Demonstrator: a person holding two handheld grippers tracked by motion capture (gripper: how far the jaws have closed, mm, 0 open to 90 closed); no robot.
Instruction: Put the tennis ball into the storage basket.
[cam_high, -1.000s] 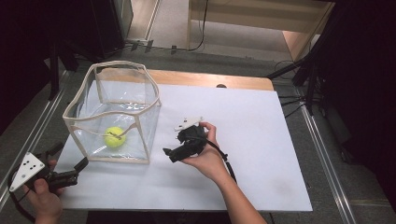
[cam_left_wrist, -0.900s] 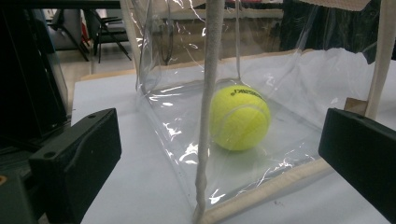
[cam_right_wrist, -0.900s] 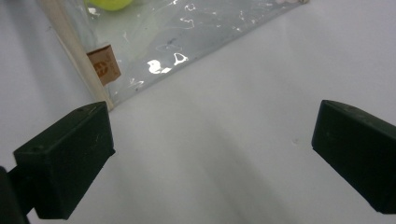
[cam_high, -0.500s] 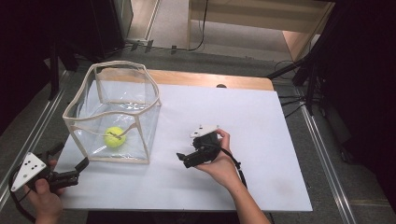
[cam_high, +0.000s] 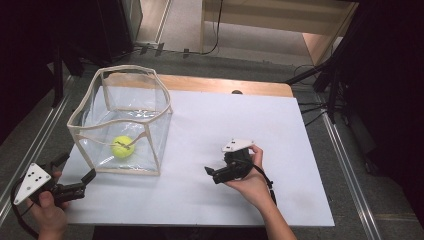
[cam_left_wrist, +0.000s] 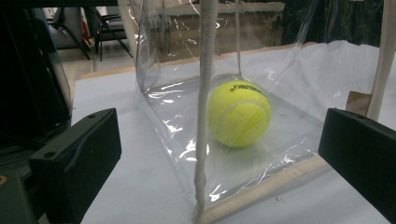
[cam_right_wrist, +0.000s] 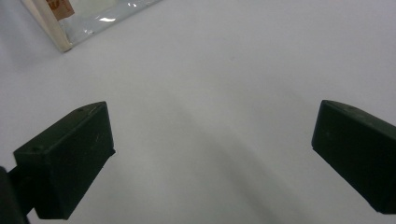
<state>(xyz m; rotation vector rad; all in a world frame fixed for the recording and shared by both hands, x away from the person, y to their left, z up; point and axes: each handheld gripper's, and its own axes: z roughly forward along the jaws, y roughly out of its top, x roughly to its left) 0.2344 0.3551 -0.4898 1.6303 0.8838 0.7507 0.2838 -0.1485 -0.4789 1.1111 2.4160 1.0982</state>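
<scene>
A white table (cam_high: 260, 130) is seen from above, with a clear box (cam_high: 120, 120) edged in cream tape standing on its left part. A yellow tennis ball (cam_high: 122, 146) lies on the floor of the box, near its front wall. The left gripper (cam_high: 75, 172) is held at the table's front left corner, just in front of the box, with its jaws spread wide and nothing between them; its grey plate (cam_high: 32, 182) sits above the hand (cam_high: 47, 210). In the left gripper view the jaws are seen far apart at either side, aimed at a taped corner of the box (cam_left_wrist: 205, 116), and the ball (cam_left_wrist: 239, 113) is seen through the clear wall, resting on the box floor with printed lettering on its top. The right gripper (cam_high: 212, 175) is held over the bare middle of the table, well apart from the box, in the right hand (cam_high: 250, 180). In the right gripper view its jaws are set wide apart above the white surface (cam_right_wrist: 210, 93), holding nothing, and a corner of the box (cam_right_wrist: 60, 28) is caught at the upper left.
</scene>
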